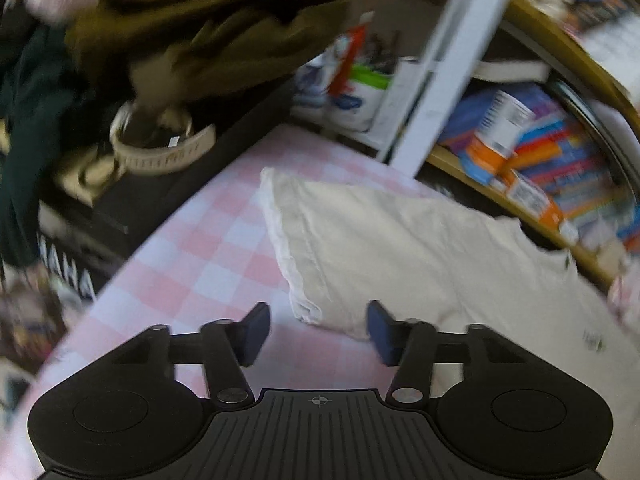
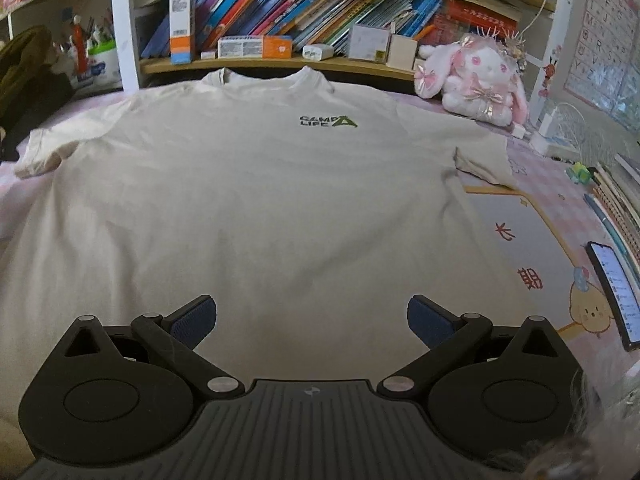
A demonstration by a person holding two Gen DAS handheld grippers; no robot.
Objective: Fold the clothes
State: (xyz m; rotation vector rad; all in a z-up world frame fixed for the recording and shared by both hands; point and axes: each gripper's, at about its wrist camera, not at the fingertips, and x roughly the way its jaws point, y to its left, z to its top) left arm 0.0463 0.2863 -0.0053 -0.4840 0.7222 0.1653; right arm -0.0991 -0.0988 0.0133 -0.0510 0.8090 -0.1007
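The left view is motion-blurred; only a sleeve of the shirt [image 1: 400,248] shows, on a pink checked table [image 1: 208,248]. The right view shows the shirt [image 2: 248,208] spread flat, logo [image 2: 327,121] reading "CAMP LIFE". Left gripper [image 1: 318,334] and right gripper [image 2: 312,322] fingers stand apart, empty.

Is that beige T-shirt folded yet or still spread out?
Spread out. The T-shirt lies flat, front up, both sleeves out to the sides, collar toward the shelf.
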